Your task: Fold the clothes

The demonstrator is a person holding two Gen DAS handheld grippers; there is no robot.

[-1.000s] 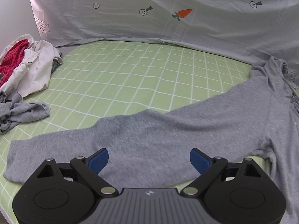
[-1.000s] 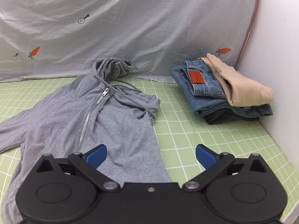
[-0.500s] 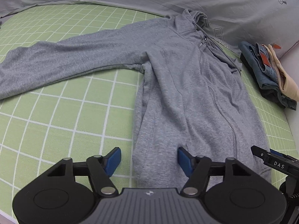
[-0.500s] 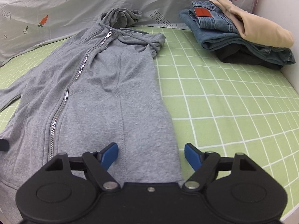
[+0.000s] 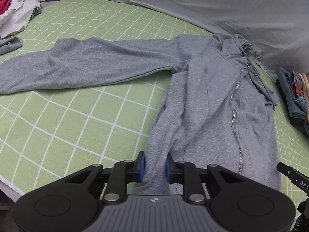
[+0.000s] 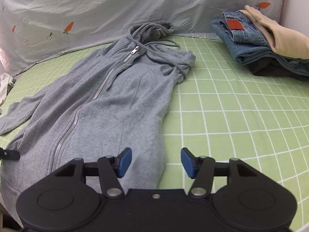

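A grey zip-front hooded sweatshirt point(image 5: 208, 104) lies face up on the bed's green sheet with a white grid point(image 5: 77, 119), its hood toward the pale carrot-print cloth point(image 5: 212, 5) at the far side and its hem toward the person. Its long axis runs straight away from both claws, zipper along it. One sleeve point(image 5: 81, 61) stretches out flat to the left, well away from the body.

The left claw point(image 5: 154, 166) is narrow and closing, with a bunched ridge of the hem's left corner between its blue pads, which appear to press on the fabric. The right claw point(image 6: 156, 162) stands half open above the hem's right edge; one pad is over the grey cloth, the other over bare sheet, and nothing is gripped.

The coming move likely turns on that right edge: it lies between the right claw's fingers, so this hand is the nearer one to pinch it.

A folded stack of blue jeans and a beige garment point(image 6: 260, 42) sits apart at the far right.
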